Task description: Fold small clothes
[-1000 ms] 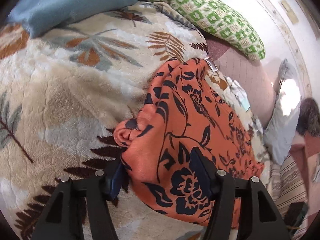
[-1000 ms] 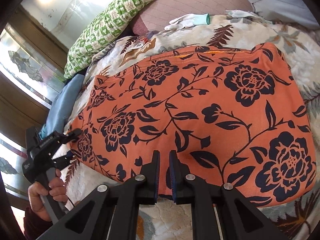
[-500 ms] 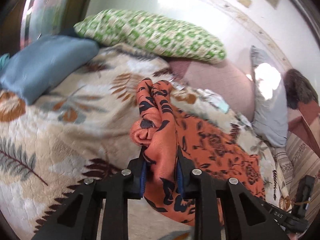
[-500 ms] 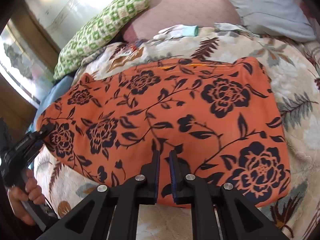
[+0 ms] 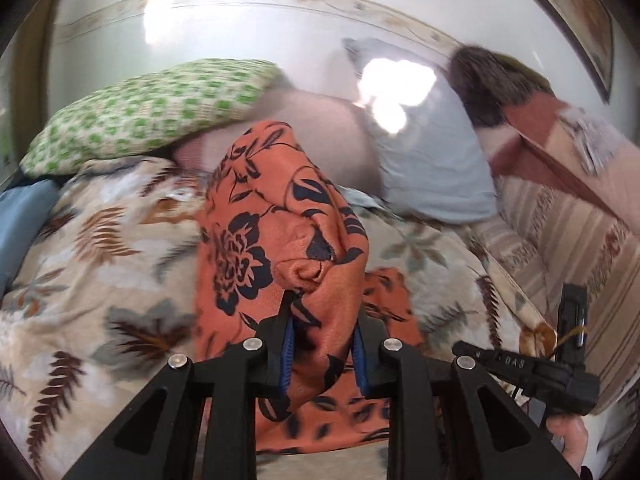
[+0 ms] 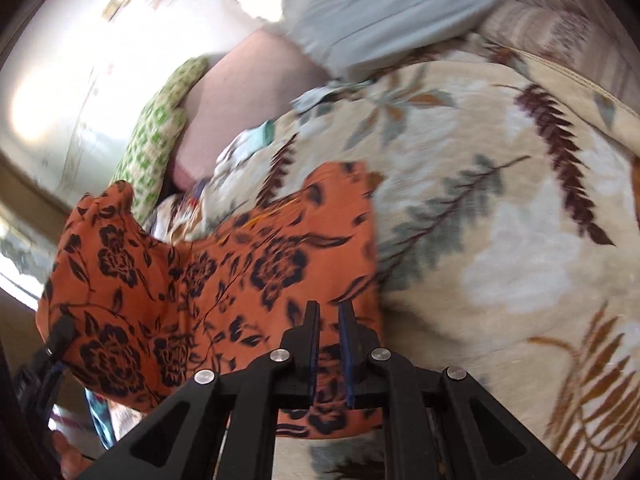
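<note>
**Orange cloth lifted at one end over the bed**

The left tongs (image 5: 322,334) are pinching a bunched fold of the orange floral cloth (image 5: 276,236), and the fabric is filling the gap between the blue pads (image 5: 289,340). From that grip the cloth is rising in a tall hump and draping down toward the blanket (image 5: 100,272) on the near side.

The right tongs (image 6: 329,326) are nearly pressed together, gripping the near edge of the cloth (image 6: 224,280), which is passing between their pads. In the right wrist view the cloth's right part is lying flat on the blanket (image 6: 500,240), while its left end is standing raised above the bed, where the left tongs are partly showing at the far left edge.

Far behind the cloth, a green checked pillow (image 5: 148,116) is resting beside a pink cushion (image 5: 332,128), and a pale blue pillow (image 5: 432,168) is sitting to their right. The right tool's black body and the hand (image 5: 568,440) holding it are showing at the near right in the left wrist view.
</note>
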`<action>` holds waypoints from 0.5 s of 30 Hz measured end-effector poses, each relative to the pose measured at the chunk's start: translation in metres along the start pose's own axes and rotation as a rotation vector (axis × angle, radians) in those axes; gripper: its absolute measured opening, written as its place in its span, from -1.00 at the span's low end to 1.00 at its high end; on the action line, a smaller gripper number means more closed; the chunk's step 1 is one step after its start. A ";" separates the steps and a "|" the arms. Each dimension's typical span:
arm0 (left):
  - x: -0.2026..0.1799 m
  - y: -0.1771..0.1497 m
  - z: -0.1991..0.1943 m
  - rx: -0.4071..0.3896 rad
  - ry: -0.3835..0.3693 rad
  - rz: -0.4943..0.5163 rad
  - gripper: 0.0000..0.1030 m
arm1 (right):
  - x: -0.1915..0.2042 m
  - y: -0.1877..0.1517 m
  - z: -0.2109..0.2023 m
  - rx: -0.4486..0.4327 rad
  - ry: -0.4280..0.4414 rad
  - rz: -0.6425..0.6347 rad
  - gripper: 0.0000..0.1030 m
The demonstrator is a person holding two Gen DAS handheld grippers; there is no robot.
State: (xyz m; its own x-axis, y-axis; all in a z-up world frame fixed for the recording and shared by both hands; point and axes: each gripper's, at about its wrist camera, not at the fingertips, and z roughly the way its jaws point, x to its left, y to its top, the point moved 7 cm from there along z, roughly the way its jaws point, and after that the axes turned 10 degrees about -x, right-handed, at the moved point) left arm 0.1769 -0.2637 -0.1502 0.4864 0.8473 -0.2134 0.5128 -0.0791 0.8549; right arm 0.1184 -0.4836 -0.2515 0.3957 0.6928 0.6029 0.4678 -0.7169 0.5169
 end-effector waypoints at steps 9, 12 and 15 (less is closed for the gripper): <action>-0.100 -0.125 0.089 0.177 -0.029 0.241 -0.50 | -0.075 0.040 -0.020 -0.066 -0.002 0.258 -0.77; -0.106 -0.119 0.077 0.167 -0.111 0.259 -0.16 | -0.079 0.045 -0.018 -0.053 0.009 0.272 -0.77; -0.094 -0.101 0.054 0.181 -0.187 0.193 0.03 | -0.070 0.046 -0.012 -0.028 0.036 0.247 -0.77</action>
State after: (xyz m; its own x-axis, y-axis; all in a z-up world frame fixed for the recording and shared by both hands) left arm 0.1172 -0.3640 -0.2416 0.7000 0.6976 -0.1529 0.5079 -0.3357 0.7934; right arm 0.1021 -0.5660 -0.2627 0.4662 0.4935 0.7342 0.3381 -0.8663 0.3677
